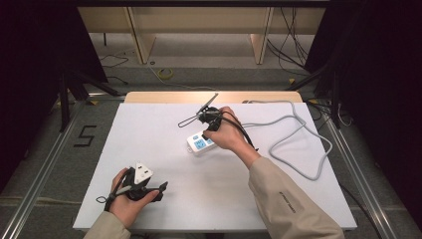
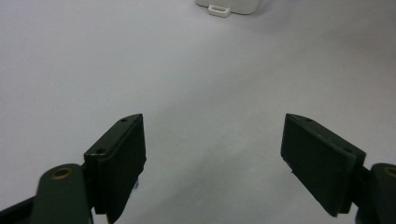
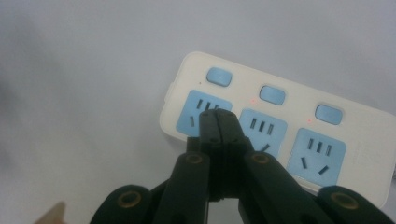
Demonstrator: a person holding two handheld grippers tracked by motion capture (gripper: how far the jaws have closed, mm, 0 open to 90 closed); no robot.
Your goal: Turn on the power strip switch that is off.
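Over the power strip (image 3: pixel 280 135), the right hand-held gripper (image 3: pixel 218 116) is held closed, empty, at the strip's nine o'clock socket; a neighbouring switch could be pressed by drift

Table: your white tabletop (image 1: pixel 164 149) sits on a pale wooden board (image 1: pixel 149 96) that shows along the far edge.
Floor: grey carpet (image 1: pixel 45 144) around you, with a black "5" (image 1: pixel 85 135) marked at left.
Far furniture: light wooden legs (image 1: pixel 141 37) stand on the floor beyond the table.
Sides: dark drapes (image 1: pixel 30 50) flank you left and right.
Cables: loose black wires (image 1: pixel 293 45) trail far right.
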